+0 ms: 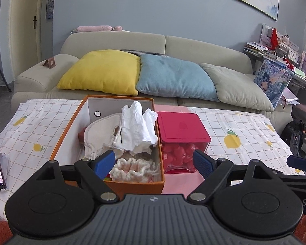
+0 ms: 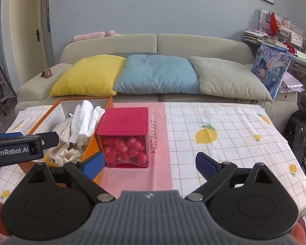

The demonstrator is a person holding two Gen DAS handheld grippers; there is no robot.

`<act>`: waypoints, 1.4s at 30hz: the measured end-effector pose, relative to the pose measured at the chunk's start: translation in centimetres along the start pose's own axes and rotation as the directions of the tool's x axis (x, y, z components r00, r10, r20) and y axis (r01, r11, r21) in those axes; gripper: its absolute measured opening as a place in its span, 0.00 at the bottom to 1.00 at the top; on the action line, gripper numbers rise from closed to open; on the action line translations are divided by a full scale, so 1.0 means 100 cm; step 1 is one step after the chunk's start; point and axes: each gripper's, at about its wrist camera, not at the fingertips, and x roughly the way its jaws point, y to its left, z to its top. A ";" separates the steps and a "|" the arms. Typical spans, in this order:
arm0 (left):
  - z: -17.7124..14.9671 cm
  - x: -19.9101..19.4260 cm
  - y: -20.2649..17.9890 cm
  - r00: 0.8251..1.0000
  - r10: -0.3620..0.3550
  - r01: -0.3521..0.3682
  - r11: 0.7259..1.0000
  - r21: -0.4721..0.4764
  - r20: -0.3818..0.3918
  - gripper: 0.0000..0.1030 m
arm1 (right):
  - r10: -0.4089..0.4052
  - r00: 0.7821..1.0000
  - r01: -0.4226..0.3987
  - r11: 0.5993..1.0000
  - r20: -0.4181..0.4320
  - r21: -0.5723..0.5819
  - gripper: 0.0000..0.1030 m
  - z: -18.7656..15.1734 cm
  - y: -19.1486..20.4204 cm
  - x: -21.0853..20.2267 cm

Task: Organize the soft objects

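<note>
Blue-padded left hand-held gripper [image 1: 154,163] and right hand-held gripper [image 2: 150,162] both spread wide, empty. Beyond, orange box [image 1: 71,126] on counter [image 2: 224,126] holds heaped white cloth [image 1: 137,126]; overfilled, it may spill if nudged.

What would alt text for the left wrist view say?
An open black claw with blue pads hovers over an orange cardboard box stuffed with white crumpled cloth, beside a red-lidded clear plastic container on a lemon-print tablecloth.
</note>
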 end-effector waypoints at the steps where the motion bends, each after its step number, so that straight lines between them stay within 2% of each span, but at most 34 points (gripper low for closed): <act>1: 0.000 0.000 0.000 1.000 0.001 -0.001 1.000 0.001 0.000 0.98 | -0.002 1.000 0.002 1.000 0.002 0.003 0.91 0.000 0.000 0.000; 17: 0.000 0.003 0.002 1.000 0.022 -0.022 1.000 0.002 -0.021 0.98 | 0.002 1.000 -0.002 1.000 -0.017 0.001 0.94 -0.003 0.001 0.003; 42: 0.002 0.004 0.000 1.000 0.019 -0.018 0.999 0.040 -0.025 0.98 | 0.009 1.000 -0.010 1.000 -0.022 -0.009 0.94 -0.003 0.001 0.005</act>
